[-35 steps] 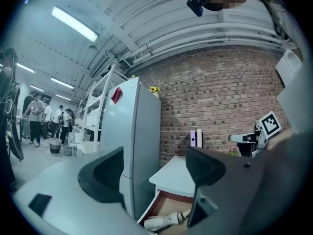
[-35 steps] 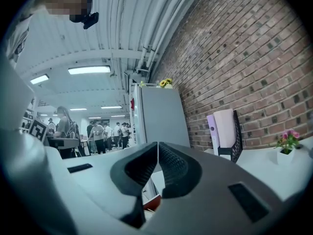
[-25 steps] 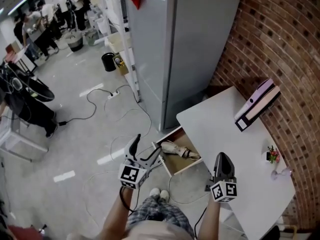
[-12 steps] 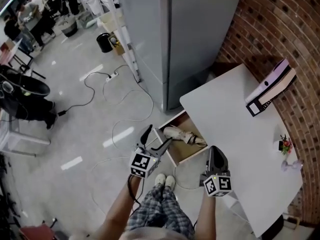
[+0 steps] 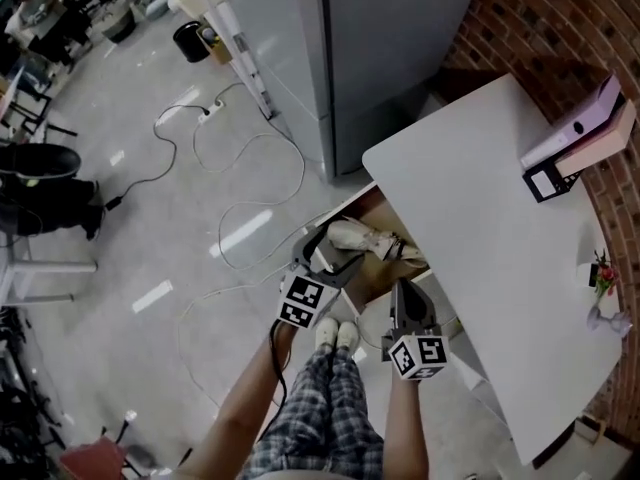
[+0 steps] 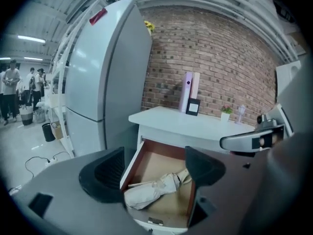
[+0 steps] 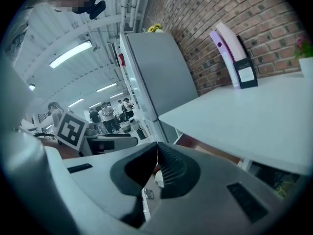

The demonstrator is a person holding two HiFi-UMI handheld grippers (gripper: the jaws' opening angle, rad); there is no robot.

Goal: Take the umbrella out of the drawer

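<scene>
The left gripper [image 5: 330,255] [image 6: 154,173] hangs with its jaws spread wide and nothing in them, just above the front left corner of the open drawer [image 5: 389,208] [image 6: 165,162]. In the left gripper view the folded beige umbrella [image 5: 364,239] [image 6: 151,190] shows in the gap between the two jaws but below and beyond them, not touched. The right gripper [image 5: 401,290] [image 7: 157,156] has its jaws pressed together, empty, at the drawer's front edge just beside the table [image 5: 480,198] [image 7: 254,111].

The drawer stands pulled out from under the white table, and its brown inside holds only the umbrella. This lies flat and slantwise across the floor of the drawer, its bunched canopy toward the front left and its handle end toward the right wall.

On the tabletop, against the brick wall, stands a lilac binder [image 5: 585,133] [image 6: 188,92], with a small potted plant [image 5: 600,273] [image 6: 225,112] well apart from it. A grey refrigerator [image 5: 380,38] [image 6: 105,77] stands beside the table.
</scene>
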